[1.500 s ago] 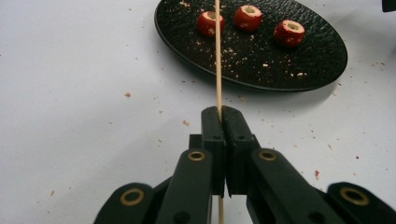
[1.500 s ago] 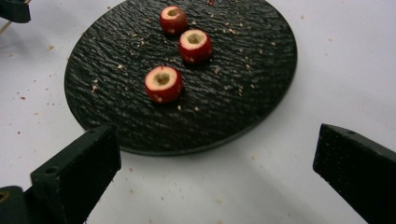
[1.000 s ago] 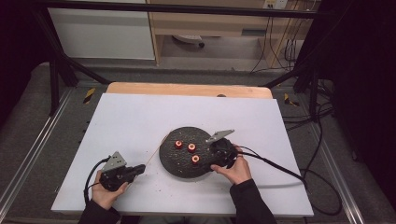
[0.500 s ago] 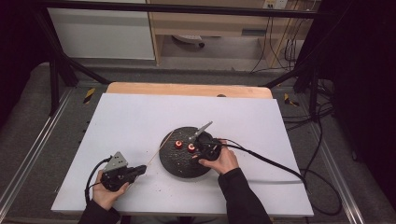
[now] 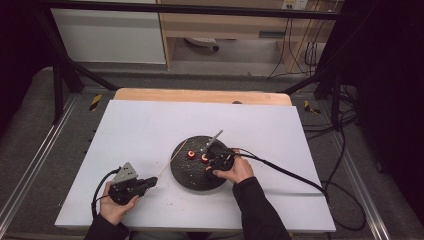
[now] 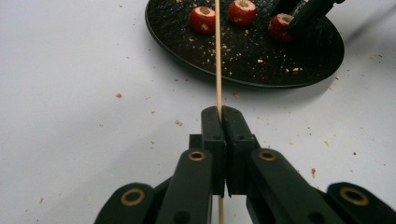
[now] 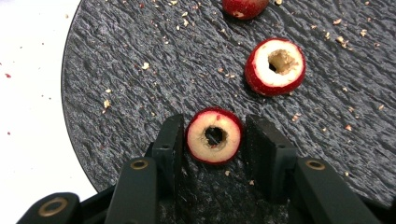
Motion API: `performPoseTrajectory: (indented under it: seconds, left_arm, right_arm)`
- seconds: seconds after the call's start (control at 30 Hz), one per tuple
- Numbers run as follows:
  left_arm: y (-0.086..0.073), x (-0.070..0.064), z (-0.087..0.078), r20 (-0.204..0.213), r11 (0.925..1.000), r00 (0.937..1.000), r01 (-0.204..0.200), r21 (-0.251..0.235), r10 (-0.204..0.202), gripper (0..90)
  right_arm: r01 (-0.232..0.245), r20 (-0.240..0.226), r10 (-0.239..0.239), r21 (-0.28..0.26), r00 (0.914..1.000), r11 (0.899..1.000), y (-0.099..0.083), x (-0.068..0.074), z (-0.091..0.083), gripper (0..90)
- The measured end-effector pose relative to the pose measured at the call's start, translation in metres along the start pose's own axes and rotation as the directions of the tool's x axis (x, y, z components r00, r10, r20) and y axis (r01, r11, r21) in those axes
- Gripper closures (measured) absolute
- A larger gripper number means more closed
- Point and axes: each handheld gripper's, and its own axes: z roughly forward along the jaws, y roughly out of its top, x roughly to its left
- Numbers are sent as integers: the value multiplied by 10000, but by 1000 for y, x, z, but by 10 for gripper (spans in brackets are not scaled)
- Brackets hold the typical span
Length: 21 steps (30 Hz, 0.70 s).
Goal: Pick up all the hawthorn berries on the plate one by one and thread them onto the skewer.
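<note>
Skewer (image 6: 217,56) is clamped in left gripper (image 6: 220,114), frame centre. Cored fruit (image 7: 214,136) on plate (image 7: 116,70), lower centre, is straddled by open right gripper (image 7: 214,140) fingers; an off-centre squeeze could roll or crush it.

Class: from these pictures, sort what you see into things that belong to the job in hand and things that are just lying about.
In the job: skewer, cored fruit between the right gripper jaws, two more fruits, plate, left gripper.

Lying about: crumbs, floor cables.
</note>
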Motion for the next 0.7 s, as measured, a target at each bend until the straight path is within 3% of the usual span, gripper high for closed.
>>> performPoseTrajectory:
  seconds: [0.33,0.53,0.7]
  left_arm:
    - [1,-1,0,2,10000,10000,-55,-13,55,882]
    - [1,-3,0,14,9999,10000,-77,-64,77,882]
    - [1,-4,0,38,9999,10000,-77,-100,77,882]
  right_arm:
    - [-221,-196,222,78,9996,9997,1,-1,1,604]
    - [-800,-309,788,-374,9964,9961,1,-1,-9,605]
    - [-1313,-381,1282,-953,9910,9868,0,-2,-20,606]
